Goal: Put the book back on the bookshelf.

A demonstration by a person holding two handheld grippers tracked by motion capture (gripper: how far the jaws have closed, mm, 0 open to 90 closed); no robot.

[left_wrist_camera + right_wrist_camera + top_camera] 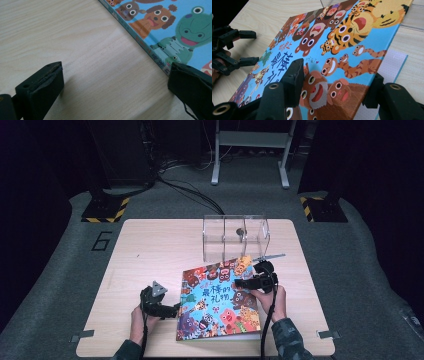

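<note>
1. Lying flat on the pale wooden desk (150,250), the picture book (219,300) sits toward the near right of the desk, cover up, its front crowded with cartoon animals on a blue ground.
2. The right gripper (254,279) rests at the book's far right corner. In the right gripper view (334,82) one jaw lies on top of the cover and the other sits beyond its lifted edge — the cover is raised off the white page (390,63) beneath. The jaws bracket this edge; whether the pads actually press on it cannot be told.
3. The left gripper (172,309) sits just beside the book's left edge, low over the desk. In the left gripper view (113,87) its jaws stand wide apart with bare wood between them; the right-hand jaw is at the book's spine (140,41), contact uncertain.
4. A clear plastic box (236,237) with inner dividers stands on the desk just beyond the book, toward the far edge.
5. A person's hands (272,302) hold both grippers from the near side — sleeves enter at the bottom of the high view.
</note>
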